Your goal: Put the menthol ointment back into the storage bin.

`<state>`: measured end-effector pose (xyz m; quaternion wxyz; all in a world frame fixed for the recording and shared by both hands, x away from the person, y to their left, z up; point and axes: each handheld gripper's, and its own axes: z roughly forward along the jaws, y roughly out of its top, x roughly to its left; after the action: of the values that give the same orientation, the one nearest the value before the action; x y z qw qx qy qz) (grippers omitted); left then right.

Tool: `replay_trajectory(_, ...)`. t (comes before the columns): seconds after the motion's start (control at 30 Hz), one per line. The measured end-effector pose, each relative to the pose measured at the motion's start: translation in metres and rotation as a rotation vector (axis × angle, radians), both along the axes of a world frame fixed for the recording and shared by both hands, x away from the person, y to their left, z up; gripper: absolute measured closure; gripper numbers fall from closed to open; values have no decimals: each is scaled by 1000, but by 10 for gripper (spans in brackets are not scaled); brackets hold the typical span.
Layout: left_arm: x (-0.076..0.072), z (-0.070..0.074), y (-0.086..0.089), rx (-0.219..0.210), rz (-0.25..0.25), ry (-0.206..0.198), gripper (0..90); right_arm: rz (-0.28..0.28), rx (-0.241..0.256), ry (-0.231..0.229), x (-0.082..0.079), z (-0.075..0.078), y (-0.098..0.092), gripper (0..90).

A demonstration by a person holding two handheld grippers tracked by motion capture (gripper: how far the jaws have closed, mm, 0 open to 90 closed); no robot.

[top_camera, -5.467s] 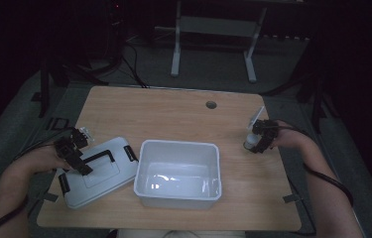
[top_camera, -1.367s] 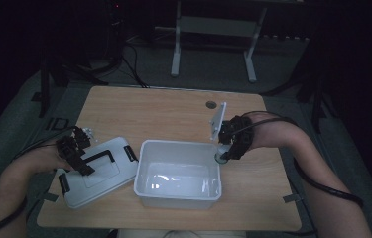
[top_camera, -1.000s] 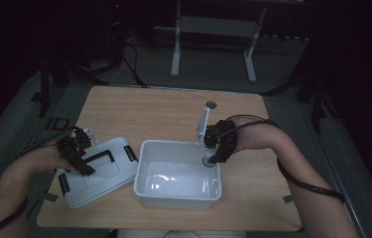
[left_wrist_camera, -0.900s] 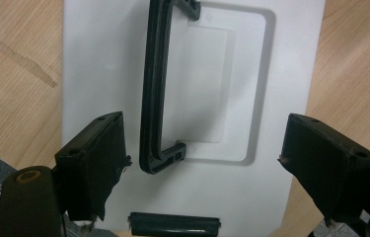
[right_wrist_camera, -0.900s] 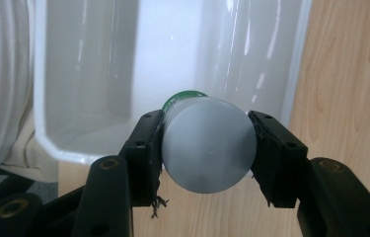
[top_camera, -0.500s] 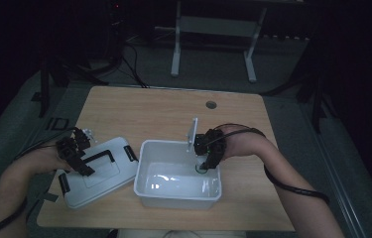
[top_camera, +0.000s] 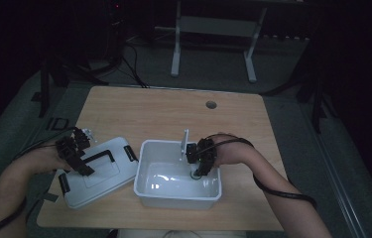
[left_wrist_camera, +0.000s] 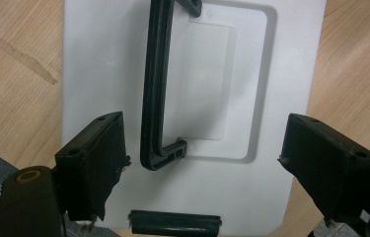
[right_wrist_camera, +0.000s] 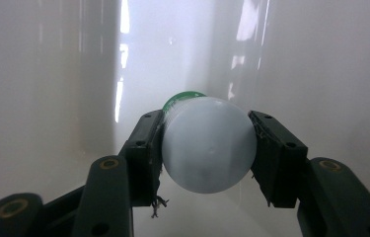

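From the high view, my right gripper [top_camera: 194,173] is down inside the white bin [top_camera: 150,191], near its right wall, with a small bottle [top_camera: 193,174] in it. My left gripper [top_camera: 77,157] sits over the lid [top_camera: 109,173], which lies flat on the table [top_camera: 149,111] just left of the bin.

Left gripper view: jaws spread wide above the lid [left_wrist_camera: 98,59], nothing between them except its black handle [left_wrist_camera: 154,89], not touched. A black latch [left_wrist_camera: 175,223] shows at the near edge.

Right gripper view: jaws clamped on the bottle [right_wrist_camera: 206,143], white, green cap [right_wrist_camera: 180,98] pointing away, bin walls [right_wrist_camera: 49,74] all around.
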<state>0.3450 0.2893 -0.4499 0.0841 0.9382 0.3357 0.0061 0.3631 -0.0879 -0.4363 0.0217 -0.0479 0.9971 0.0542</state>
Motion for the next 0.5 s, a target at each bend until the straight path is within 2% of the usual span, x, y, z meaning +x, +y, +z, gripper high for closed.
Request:
replay_trajectory(0.2, 0, -1, 1, 1, 0, 0, 174, -16, -30, -2, 0, -15, 7, 498)
replay_trajectory(0.5, -1, -2, 2, 2, 3, 4, 174, -15, -49, 0, 0, -29, 13, 498)
